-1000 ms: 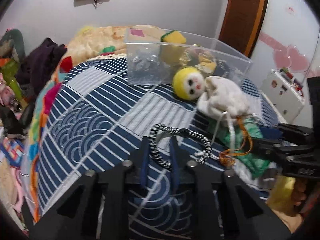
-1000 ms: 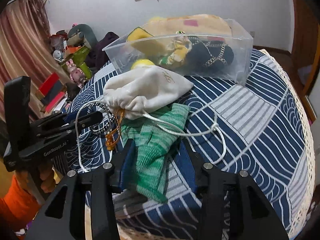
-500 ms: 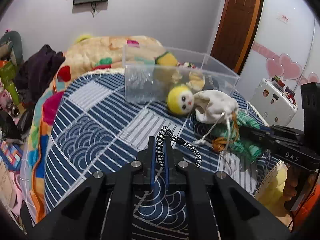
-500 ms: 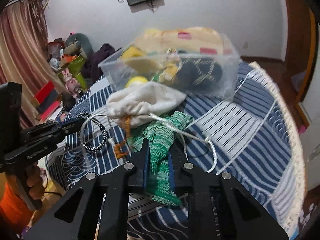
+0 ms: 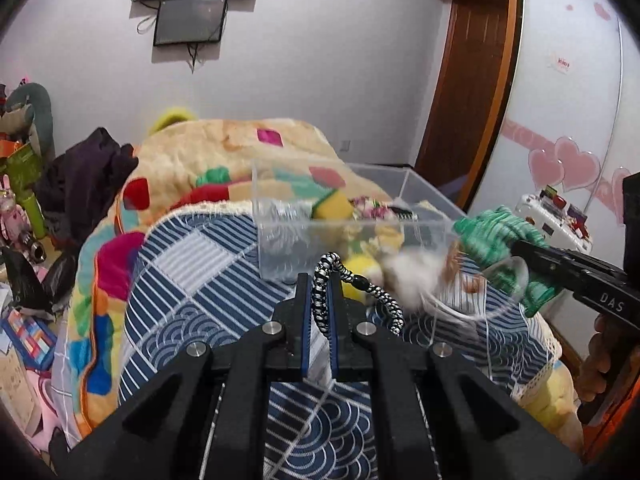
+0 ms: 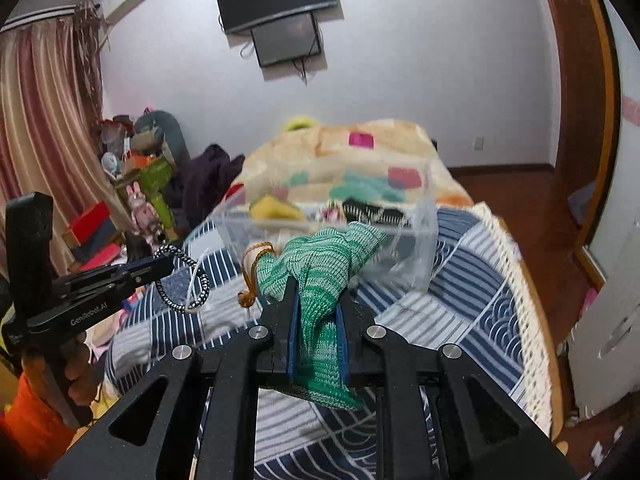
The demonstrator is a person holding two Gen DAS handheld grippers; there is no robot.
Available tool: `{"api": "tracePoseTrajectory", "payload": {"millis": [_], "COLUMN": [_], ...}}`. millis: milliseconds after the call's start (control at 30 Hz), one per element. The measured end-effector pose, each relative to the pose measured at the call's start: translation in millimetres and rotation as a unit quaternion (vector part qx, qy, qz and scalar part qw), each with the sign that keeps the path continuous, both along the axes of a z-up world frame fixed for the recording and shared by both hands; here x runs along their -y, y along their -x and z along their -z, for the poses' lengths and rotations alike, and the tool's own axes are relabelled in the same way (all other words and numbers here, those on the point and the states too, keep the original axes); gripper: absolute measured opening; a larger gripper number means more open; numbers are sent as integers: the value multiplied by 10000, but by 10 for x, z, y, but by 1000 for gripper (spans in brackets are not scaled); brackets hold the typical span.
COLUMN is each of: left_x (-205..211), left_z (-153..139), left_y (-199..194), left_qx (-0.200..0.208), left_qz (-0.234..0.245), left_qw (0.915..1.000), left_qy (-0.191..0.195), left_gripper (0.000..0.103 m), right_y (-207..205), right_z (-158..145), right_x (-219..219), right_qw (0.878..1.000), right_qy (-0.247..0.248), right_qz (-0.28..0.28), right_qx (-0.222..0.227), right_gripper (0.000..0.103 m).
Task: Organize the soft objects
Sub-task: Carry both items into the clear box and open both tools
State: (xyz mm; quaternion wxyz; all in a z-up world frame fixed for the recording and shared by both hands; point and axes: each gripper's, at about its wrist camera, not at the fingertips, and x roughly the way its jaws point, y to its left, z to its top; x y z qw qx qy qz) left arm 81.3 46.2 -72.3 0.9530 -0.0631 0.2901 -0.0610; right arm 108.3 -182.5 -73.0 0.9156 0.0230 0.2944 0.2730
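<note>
Fingers (image 5: 306, 316) of the left gripper (image 5: 320, 312) now pinch the black-and-white cord (image 5: 352, 284), lifted off the striped bedspread (image 5: 192, 280) toward the clear bin (image 5: 340, 236). From the right wrist, the right gripper (image 6: 318, 320) clamps the green knit cloth (image 6: 320, 268), raised too; an orange string (image 6: 254, 272) dangles, risking a snag at the bin's rim.

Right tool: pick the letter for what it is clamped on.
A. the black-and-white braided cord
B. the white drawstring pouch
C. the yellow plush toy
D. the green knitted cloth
D. In the right wrist view the right tool is shut on the green knitted cloth, which bunches up between its blue pads, while the left tool holds the braided cord.
</note>
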Motion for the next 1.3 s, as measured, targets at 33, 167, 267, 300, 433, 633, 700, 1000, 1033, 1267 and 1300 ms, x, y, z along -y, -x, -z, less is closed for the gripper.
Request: {"api": "tracePoseTrajectory", "payload": {"millis": [33, 167, 267, 300, 433, 633, 700, 1000, 1033, 1267, 1300], "left_x": [-5, -13, -21, -21, -17, -23, -69, -253, -257, -211, -191], "left_z": [-29, -142, -215, -238, -303, -320, -305, -120, -100, 123, 144], "left_y": [-15, -104, -184, -208, -368, -641, -781, -1223, -1257, -1416, -1420], "left_qx": [42, 194, 290, 322, 415, 467, 404, 94, 63, -214, -233], "left_qz": [2, -51, -94, -105, -186, -390, -435, -732, -736, -708, -669], "left_qw": [10000, 9998, 9995, 9994, 9988, 9972, 9975, 9970, 9971, 9969, 9971], "left_qy": [0, -75, -79, -84, -190, -426, -371, -211, -183, -272, -268], "left_gripper": [6, 6, 6, 6, 6, 6, 6, 6, 6, 6, 6], "right_y": [-4, -28, -87, -113, -264, -511, -561, -912, -934, -1069, -1076], "right_z": [-26, -159, -239, -261, -342, -352, -341, -136, -116, 69, 81], "right_x": [-6, 30, 36, 34, 15, -124, -176, -285, -281, -317, -318], "right_qw": [10000, 9995, 9986, 9983, 9967, 9962, 9962, 9978, 9977, 9969, 9969], "right_qy": [-10, -130, -147, -139, -137, 17, 66, 155, 185, 512, 529], "right_qz": [19, 117, 241, 296, 457, 506, 505, 572, 597, 587, 558], "right_qx": [42, 278, 443, 489, 659, 706, 711, 307, 265, -116, -161], "right_gripper": [14, 14, 14, 14, 14, 14, 14, 14, 14, 14, 14]}}
